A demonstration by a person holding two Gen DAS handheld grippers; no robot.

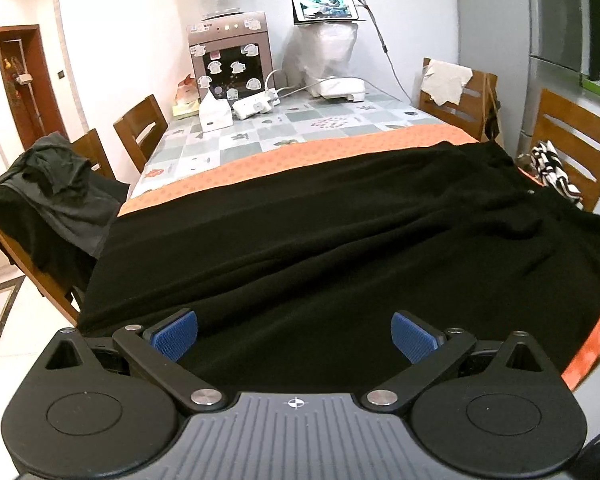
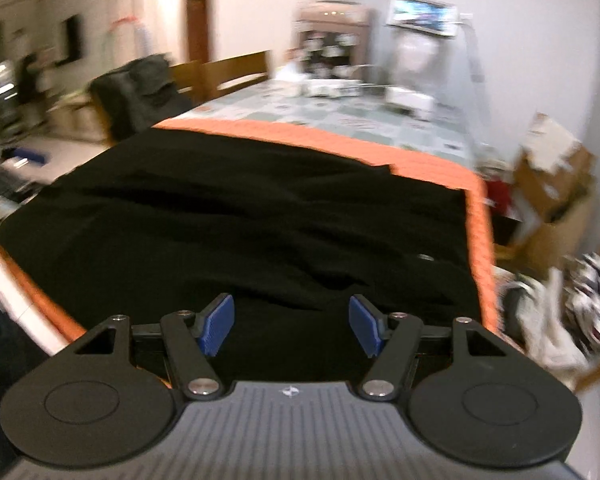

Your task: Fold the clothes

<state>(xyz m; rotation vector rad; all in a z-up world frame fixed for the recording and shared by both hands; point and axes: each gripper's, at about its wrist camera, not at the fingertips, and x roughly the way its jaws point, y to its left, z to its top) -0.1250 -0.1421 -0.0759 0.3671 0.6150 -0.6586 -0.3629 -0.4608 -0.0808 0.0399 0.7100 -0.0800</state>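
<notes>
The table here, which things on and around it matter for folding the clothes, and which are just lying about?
For the job: black garment spread on the orange mat; left gripper and right gripper, both open.

Lying about: water dispenser, tissue box, tablet, dark clothes on the chair.

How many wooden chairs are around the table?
4: two on the table's left, a bare chair and a clothes-draped chair; two on its right, and. Others may be hidden.

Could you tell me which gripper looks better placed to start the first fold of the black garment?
Probably the left gripper: its view is sharp, and its open jaws sit over the near edge of the black garment. The right gripper, also open over the cloth, has a blurred view, so it looks less settled.
</notes>
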